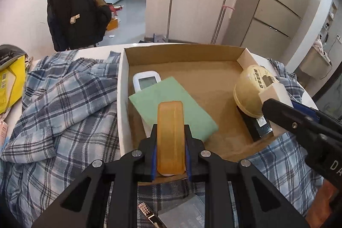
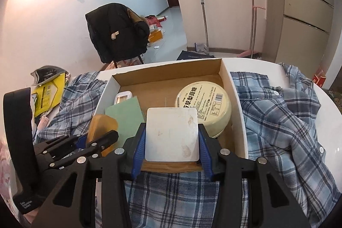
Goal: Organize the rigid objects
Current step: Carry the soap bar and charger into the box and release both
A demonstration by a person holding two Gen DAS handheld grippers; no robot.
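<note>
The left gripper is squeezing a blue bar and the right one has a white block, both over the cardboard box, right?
Nearly. The left wrist view shows the bar in the left gripper is amber, not blue. The right gripper does hold the white block over the cardboard box.

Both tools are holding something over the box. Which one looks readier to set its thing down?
Probably the left tool: its amber block hangs above bare box floor, while the right tool has its white block by the round tin.
</note>
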